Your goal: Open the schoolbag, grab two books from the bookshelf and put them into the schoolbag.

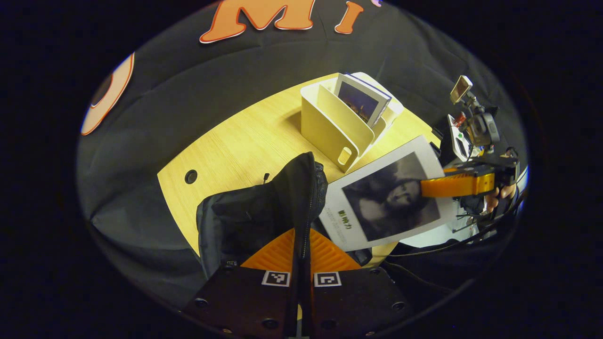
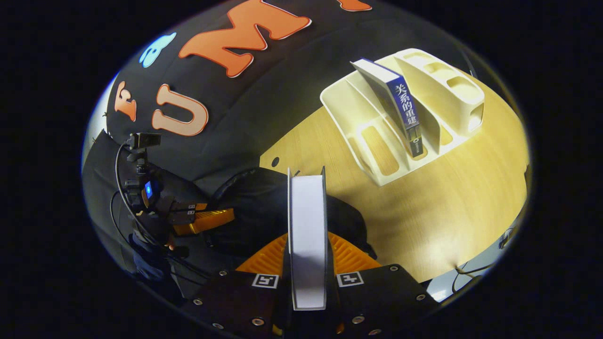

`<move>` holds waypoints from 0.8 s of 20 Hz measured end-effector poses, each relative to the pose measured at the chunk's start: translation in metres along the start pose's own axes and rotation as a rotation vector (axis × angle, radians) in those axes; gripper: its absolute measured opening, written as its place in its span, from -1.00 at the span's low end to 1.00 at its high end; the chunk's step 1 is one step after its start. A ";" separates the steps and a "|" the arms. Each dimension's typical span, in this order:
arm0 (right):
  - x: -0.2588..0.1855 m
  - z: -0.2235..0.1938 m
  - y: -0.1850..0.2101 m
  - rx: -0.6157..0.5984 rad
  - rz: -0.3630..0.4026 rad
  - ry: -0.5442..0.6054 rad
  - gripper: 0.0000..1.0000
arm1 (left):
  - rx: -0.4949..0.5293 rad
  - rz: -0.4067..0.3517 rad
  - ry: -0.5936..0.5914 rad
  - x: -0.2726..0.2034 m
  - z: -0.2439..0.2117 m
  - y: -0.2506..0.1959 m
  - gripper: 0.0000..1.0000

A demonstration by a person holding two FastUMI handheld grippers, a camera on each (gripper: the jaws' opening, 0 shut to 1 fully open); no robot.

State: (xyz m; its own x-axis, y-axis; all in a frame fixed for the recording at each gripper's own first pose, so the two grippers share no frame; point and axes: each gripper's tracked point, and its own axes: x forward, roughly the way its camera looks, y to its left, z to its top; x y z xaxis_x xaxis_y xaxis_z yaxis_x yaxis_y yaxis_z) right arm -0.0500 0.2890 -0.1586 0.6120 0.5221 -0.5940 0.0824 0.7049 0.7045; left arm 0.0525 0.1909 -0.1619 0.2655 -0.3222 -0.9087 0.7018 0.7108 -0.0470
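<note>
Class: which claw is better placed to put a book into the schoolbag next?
Right. The right claw already grips the white book beside the schoolbag, while the left claw pinches the bag's edge, holding it up.

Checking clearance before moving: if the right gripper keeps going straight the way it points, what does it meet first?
Probably the schoolbag, just beyond the book held in the right gripper; depth is unclear.

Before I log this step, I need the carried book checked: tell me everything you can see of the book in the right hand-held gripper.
The book is a thin paperback with a white cover bearing a large dark grey portrait picture and small print below. Its page edges look plain white. The right hand-held gripper clamps it by the edge, both fingers pressing. It hangs tilted above the open black schoolbag, near the cream bookshelf.
</note>
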 end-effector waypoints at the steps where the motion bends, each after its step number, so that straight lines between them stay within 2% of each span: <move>1: 0.012 -0.004 0.001 0.025 0.023 0.001 -0.40 | -0.006 -0.001 0.000 -0.001 0.000 -0.002 -0.91; 7: 0.070 -0.027 0.010 0.130 0.136 0.016 -0.42 | -0.025 -0.003 -0.003 -0.001 -0.001 -0.005 -0.91; 11: 0.109 -0.036 0.007 0.161 0.155 -0.022 -0.42 | -0.036 -0.026 -0.021 0.003 0.002 -0.012 -0.91; 16: 0.145 -0.045 0.025 0.237 0.204 -0.038 -0.42 | -0.066 -0.045 -0.043 0.007 0.002 -0.018 -0.91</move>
State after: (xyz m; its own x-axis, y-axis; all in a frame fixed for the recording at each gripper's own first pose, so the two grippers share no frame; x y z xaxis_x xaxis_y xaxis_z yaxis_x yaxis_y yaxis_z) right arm 0.0052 0.4039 -0.2448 0.6635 0.6197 -0.4192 0.1330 0.4537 0.8812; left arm 0.0428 0.1745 -0.1662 0.2637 -0.3805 -0.8864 0.6690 0.7342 -0.1161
